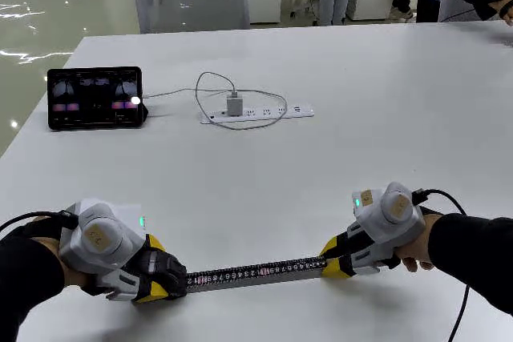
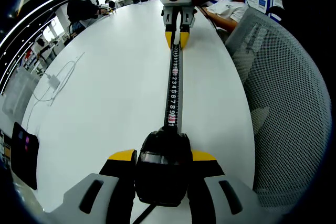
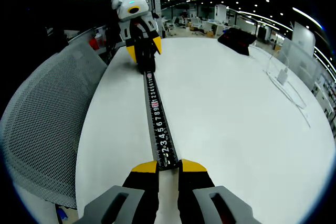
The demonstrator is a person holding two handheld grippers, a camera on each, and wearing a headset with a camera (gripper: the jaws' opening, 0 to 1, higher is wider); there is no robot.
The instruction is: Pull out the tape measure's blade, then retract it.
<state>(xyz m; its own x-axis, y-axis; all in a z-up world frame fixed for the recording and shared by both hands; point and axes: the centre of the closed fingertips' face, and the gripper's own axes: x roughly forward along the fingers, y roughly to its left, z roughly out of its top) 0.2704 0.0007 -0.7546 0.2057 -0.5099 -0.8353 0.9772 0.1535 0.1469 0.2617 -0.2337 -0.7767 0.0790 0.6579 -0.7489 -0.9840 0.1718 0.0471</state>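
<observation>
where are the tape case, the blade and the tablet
tape case [image 2: 163, 163], left gripper view, top of its black body
blade [image 1: 256, 271], head view, middle of its span
tablet [image 1: 94, 98], head view, centre of screen

Your rig: two pale grey grippers with black sleeves behind them.
Your left gripper [image 1: 156, 276] and right gripper [image 1: 333, 259] each have a rounded light-grey housing [image 1: 100, 238], black jaws tipped in yellow, a tan sticker [image 1: 398, 207] on top and a small green light [image 1: 142, 221]. A black cable [image 1: 461, 310] trails from each. You wear black long sleeves [image 1: 473, 258] down to the wrists.
</observation>
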